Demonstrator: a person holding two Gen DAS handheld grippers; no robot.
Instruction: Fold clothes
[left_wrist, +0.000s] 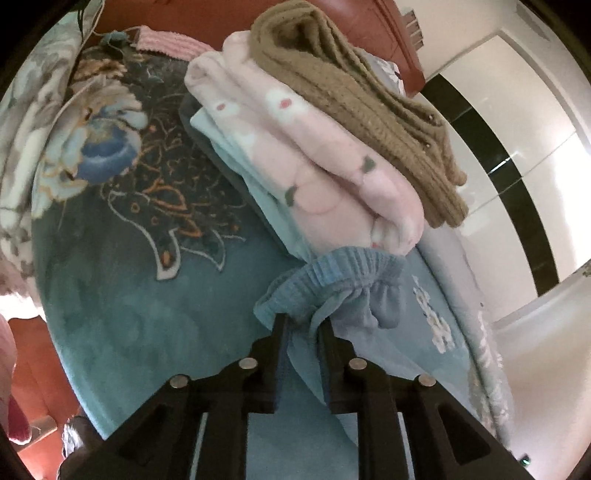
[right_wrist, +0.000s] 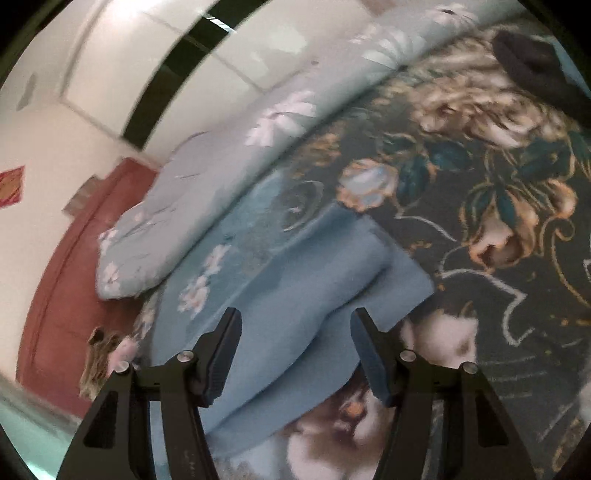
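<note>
Your left tongs (left_wrist: 301, 325) pinch the blue garment (left_wrist: 332, 280) by its ribbed band, right beside the folded stack (left_wrist: 314, 129) on the bed (left_wrist: 129, 295). Drag carelessly and the stack topples. Your right tongs (right_wrist: 295, 347) gape empty over its folded end.

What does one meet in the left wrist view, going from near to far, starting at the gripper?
left gripper → blue garment, its ribbed waistband bunched between the jaws → pink flowered fleece, folded → brown knit on top of the stack → red-brown headboard behind.
</note>
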